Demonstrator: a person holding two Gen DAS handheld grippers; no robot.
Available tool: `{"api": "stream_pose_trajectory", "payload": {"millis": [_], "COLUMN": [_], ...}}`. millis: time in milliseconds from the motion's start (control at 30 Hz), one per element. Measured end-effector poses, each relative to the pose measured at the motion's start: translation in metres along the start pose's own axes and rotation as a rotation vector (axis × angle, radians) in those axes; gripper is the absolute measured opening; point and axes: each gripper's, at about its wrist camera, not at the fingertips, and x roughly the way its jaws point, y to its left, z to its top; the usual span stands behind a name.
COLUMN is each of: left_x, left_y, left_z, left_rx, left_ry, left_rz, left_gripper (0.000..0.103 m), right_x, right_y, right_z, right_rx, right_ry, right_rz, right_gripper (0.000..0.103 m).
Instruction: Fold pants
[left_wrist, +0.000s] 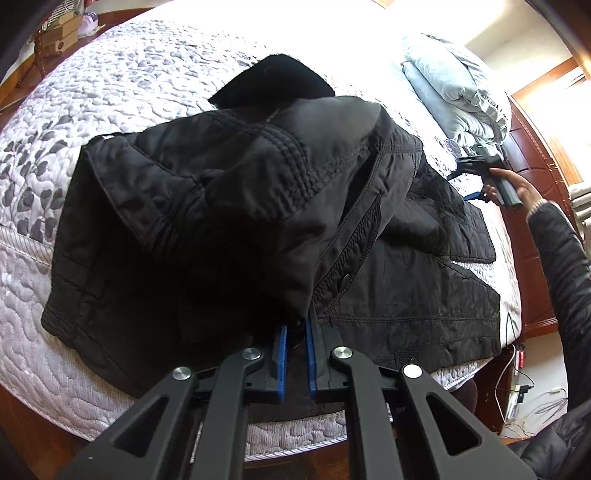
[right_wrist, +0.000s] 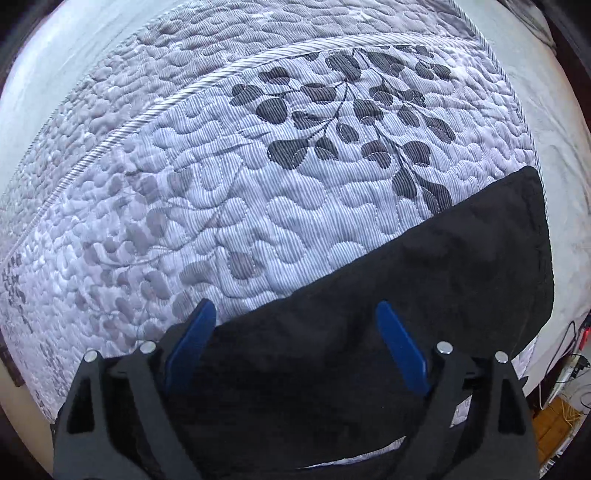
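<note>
You're mid-fold. The black pants (left_wrist: 258, 206) lie bunched across the quilted bed (left_wrist: 129, 85), centre of frame, waist end heaped over. Your left gripper (left_wrist: 295, 354) is clamped on cloth, prob. a waist edge. Right gripper (right_wrist: 295, 332) hangs wide open over a leg end, bottom of frame; legs not yet brought over.

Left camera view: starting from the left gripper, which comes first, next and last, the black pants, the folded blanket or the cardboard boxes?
1. Black pants, pinched in the left gripper.
2. Folded blanket, upper right on the bed.
3. Cardboard boxes, far upper left, beyond the bed.
</note>
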Motion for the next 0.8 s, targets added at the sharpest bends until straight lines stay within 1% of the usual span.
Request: {"api": "stream_pose_trajectory", "payload": {"millis": [67, 100, 133, 167, 200, 233, 267, 333, 367, 400, 467, 567, 633, 700, 800], "left_x": [0.000, -0.001, -0.001, -0.001, -0.001, -0.001, -0.001, 0.000, 0.000, 0.000, 0.000, 0.000, -0.002, -0.004, -0.007], "left_y": [0.001, 0.002, 0.001, 0.000, 0.000, 0.001, 0.002, 0.003, 0.003, 0.003, 0.003, 0.005, 0.006, 0.008, 0.009], "left_z": [0.000, 0.000, -0.001, -0.002, -0.002, -0.002, -0.002, -0.001, -0.002, -0.002, -0.003, -0.004, -0.005, -0.006, -0.007], "left_rx": [0.004, 0.009, 0.015, 0.021, 0.027, 0.027, 0.024, 0.024, 0.025, 0.026, 0.027, 0.018, 0.024, 0.023, 0.019], "left_ry": [-0.003, -0.006, -0.007, -0.009, -0.010, -0.010, -0.010, -0.011, -0.012, -0.014, -0.018, -0.019, -0.022, -0.022, -0.024], "left_rz": [-0.005, -0.006, -0.007, -0.006, -0.007, -0.012, -0.018, -0.022, -0.023, -0.026, -0.026, -0.035, -0.032, -0.036, -0.035], "left_gripper": [0.009, 0.009, 0.009, 0.009, 0.009, 0.009, 0.009, 0.009, 0.009, 0.010, 0.010, 0.010, 0.011, 0.011, 0.011], "right_x": [0.006, 0.011, 0.017, 0.021, 0.023, 0.023, 0.021, 0.015, 0.011, 0.007, -0.004, -0.020, -0.037, -0.058, -0.086], "right_y": [0.005, 0.007, 0.008, 0.008, 0.005, 0.003, 0.001, -0.005, -0.010, -0.020, -0.032, -0.055, -0.069, -0.088, -0.105], "right_z": [0.005, 0.006, 0.006, 0.005, 0.004, 0.002, 0.001, -0.004, -0.008, -0.015, -0.024, -0.054, -0.073, -0.098, -0.136], "right_rx": [0.020, 0.019, 0.013, 0.016, 0.024, 0.023, 0.023, 0.023, 0.033, 0.035, 0.047, 0.075, 0.070, 0.062, 0.020], "right_ry": [-0.003, 0.003, 0.017, 0.021, 0.012, 0.000, -0.013, -0.037, -0.048, -0.054, -0.085, -0.135, -0.184, -0.237, -0.317], "right_rz": [-0.105, -0.136, -0.150, -0.142, -0.119, -0.100, -0.084, -0.069, -0.045, -0.031, 0.026, 0.134, 0.208, 0.296, 0.369], "right_gripper": [0.089, 0.089, 0.086, 0.084, 0.077, 0.066, 0.059, 0.023, 0.016, 0.004, 0.002, 0.002, 0.002, 0.002, 0.002]}}
